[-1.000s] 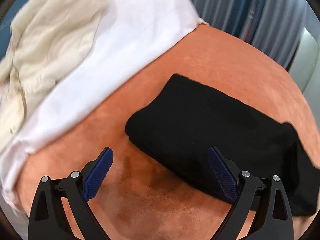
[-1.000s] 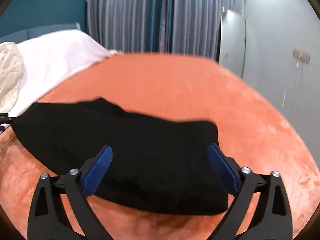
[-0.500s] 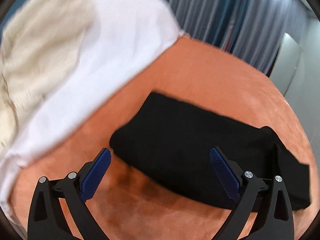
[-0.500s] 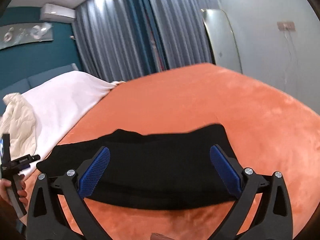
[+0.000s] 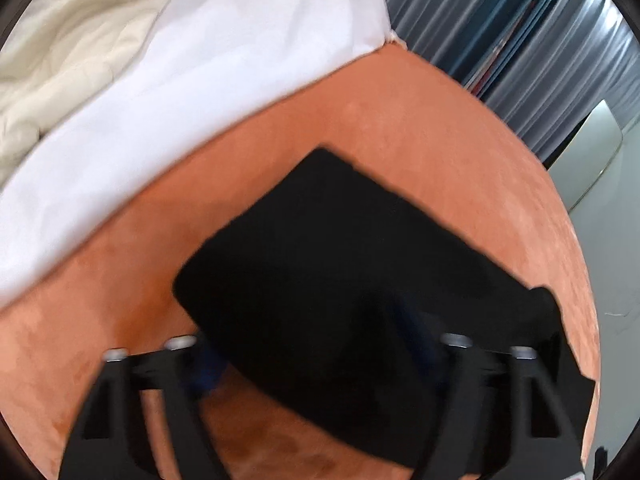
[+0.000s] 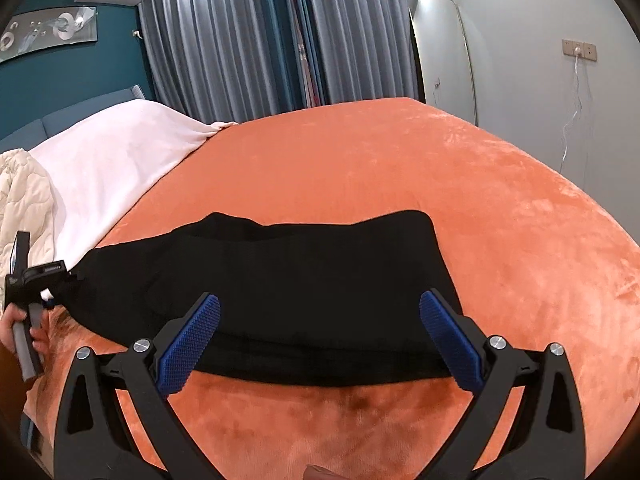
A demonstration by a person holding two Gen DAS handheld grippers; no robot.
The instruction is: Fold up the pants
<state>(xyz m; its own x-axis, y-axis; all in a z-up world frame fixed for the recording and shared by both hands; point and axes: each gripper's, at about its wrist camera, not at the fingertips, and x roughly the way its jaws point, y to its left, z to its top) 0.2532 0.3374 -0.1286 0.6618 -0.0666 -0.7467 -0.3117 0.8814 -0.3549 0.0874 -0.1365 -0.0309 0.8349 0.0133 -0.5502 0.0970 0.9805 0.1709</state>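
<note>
The black pants (image 6: pixel 288 280) lie folded into a long flat rectangle on the orange bedspread (image 6: pixel 400 168). They also show in the left wrist view (image 5: pixel 340 280), blurred by motion. My left gripper (image 5: pixel 316 364) is open and hovers over the near left end of the pants, its blue pads blurred. It also shows from the side in the right wrist view (image 6: pixel 30 292), held by a hand at the pants' left end. My right gripper (image 6: pixel 318 340) is open and empty just above the pants' near edge, with its pads (image 6: pixel 188 348) spread wide.
A white sheet (image 6: pixel 116 168) and a cream quilt (image 6: pixel 20 204) cover the bed's left part. Grey-blue curtains (image 6: pixel 260 40) hang behind the bed. A mirror (image 6: pixel 440 44) leans on the right wall. Open orange bedspread lies to the right of the pants.
My left gripper has moved forward over the pants' left end, blurring its view. My right gripper has drawn back and tilted up a little, so the pants sit lower and farther in its view.
</note>
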